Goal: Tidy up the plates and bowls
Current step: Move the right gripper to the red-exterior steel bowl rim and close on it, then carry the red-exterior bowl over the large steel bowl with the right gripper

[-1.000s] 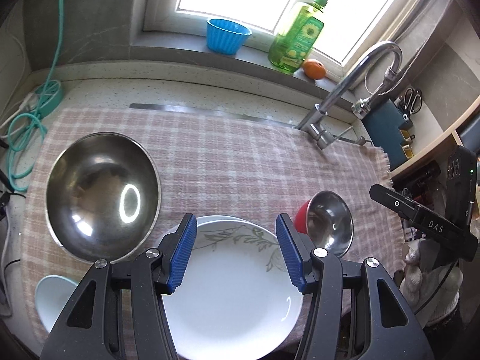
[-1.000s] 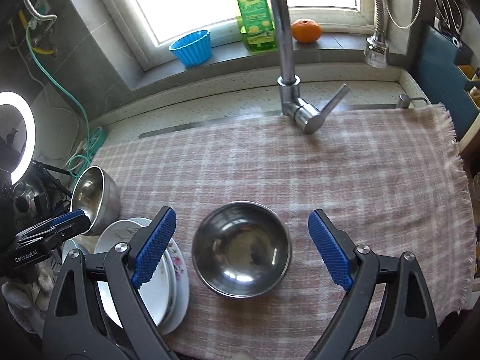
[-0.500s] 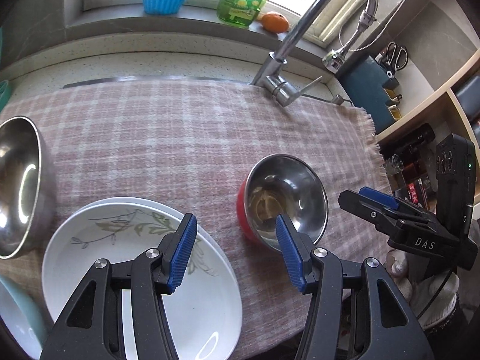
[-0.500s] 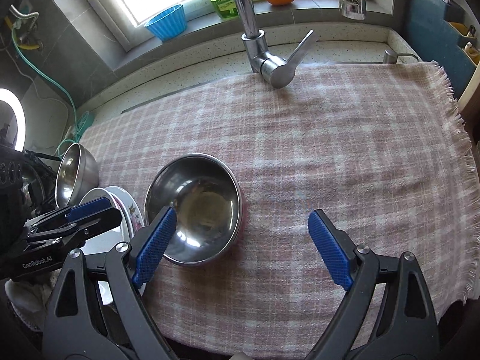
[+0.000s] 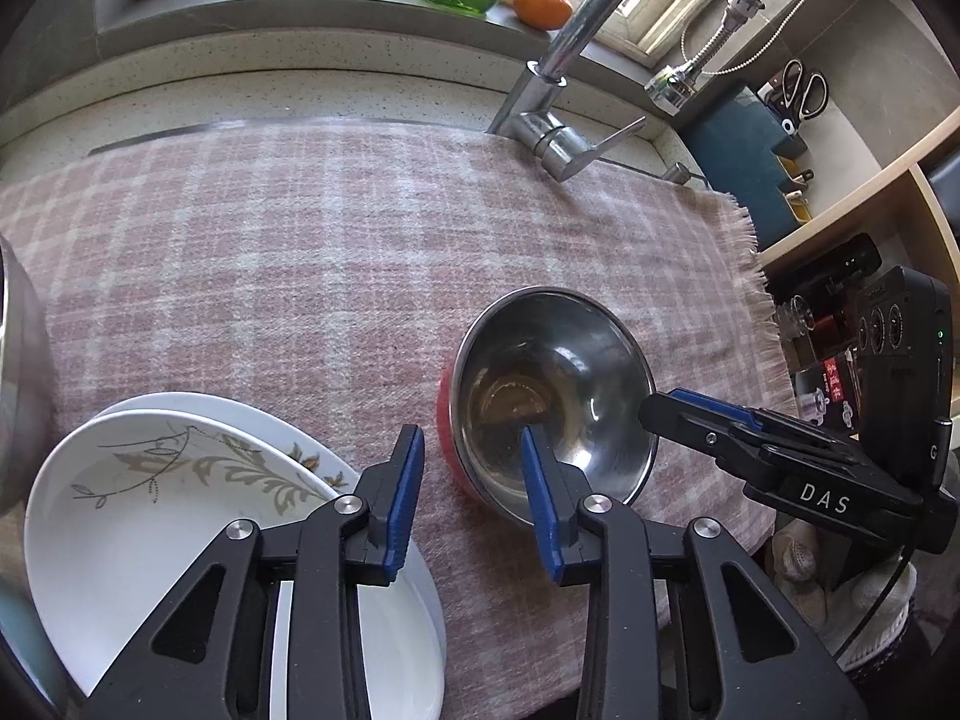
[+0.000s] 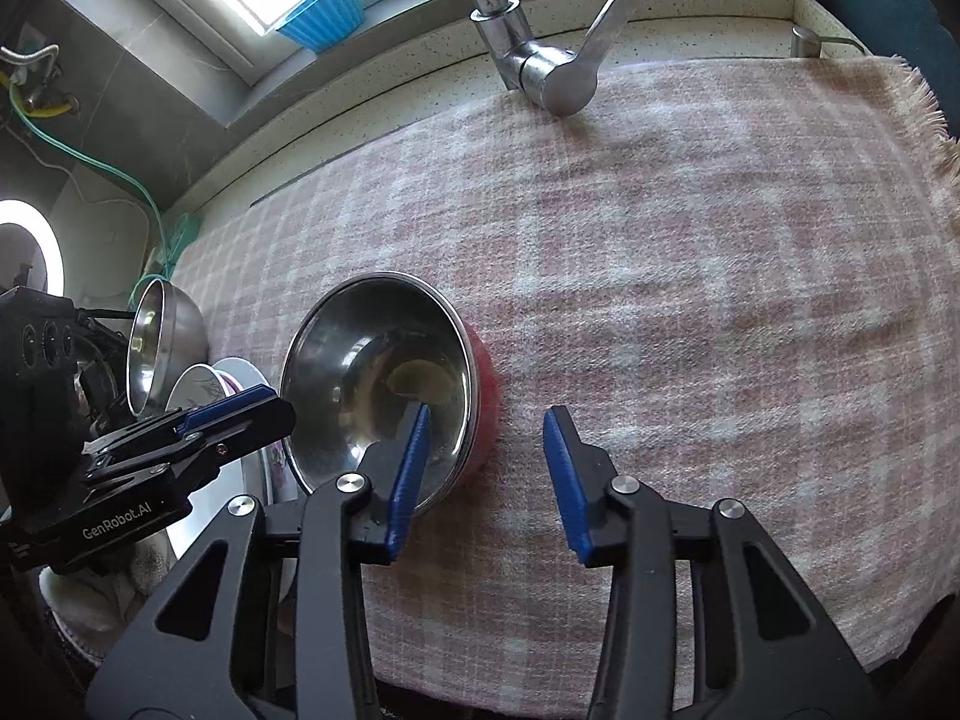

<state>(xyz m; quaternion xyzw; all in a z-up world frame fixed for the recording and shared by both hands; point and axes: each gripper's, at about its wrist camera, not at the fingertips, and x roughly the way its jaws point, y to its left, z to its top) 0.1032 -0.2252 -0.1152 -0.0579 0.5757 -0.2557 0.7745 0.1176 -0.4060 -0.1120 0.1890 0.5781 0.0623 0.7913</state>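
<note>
— What's changed in the last second?

— Both tongs have swung onto the small steel bowl (image 5: 555, 399), the one with the red outside. It sits on the checked cloth (image 5: 312, 264) toward the near edge, just right of the stacked white plates (image 5: 180, 516). A second ago the left gripper (image 5: 471, 480) hung over those plates; now its right finger is inside the bowl and its left finger outside, straddling the near-left rim.

— And the other?

— The right gripper (image 6: 486, 462) has narrowed and mirrors it: left finger inside the bowl, right finger outside over the cloth, astride the near-right rim. Both are partly open and have hold of nothing yet (no pad looks pressed to the wall).

— So what does that mean for the job?

— I'd judge the bowl is the next piece to be moved, probably toward the large steel bowl (image 6: 159, 348) at the far left behind the plates. Only one gripper needs to close on it.
</note>
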